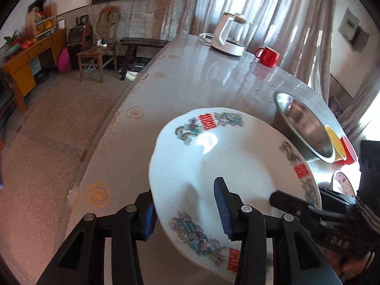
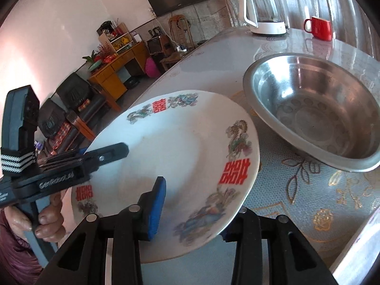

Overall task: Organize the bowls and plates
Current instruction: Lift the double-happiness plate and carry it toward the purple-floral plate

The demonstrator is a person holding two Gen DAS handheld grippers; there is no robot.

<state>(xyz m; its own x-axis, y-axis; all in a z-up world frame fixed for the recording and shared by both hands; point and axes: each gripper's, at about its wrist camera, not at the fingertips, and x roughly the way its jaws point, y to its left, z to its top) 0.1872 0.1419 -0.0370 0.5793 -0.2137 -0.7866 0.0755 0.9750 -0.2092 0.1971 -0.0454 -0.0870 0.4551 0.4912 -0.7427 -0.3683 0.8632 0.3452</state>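
The step in hand looks like the carrying of one white plate point(image 2: 180, 147), painted with dragons and red double-happiness marks, held tilted above the table point(image 1: 190, 78) just beside the steel basin point(image 2: 315, 109). Both tools have it: the left gripper point(image 1: 187, 211) straddles the rim on its own side, one blue pad over the plate's face and the other behind the edge, and the right gripper point(image 2: 194, 211) does the same from the opposite rim, so each appears clenched on the plate (whether both pads press firmly, the views do not settle). The plate's far edge lies close to the basin's near rim, apparently not touching it. Beyond the basin, the left view shows the edges of a yellow bowl point(image 1: 333, 140) and a red bowl point(image 1: 349, 149) nested together; farther off stand a kettle point(image 1: 230, 35) and a red mug point(image 1: 268, 55). The next move, I judge, calls for levelling the plate and setting it down clear of the basin, both grips loosening only once it rests flat.
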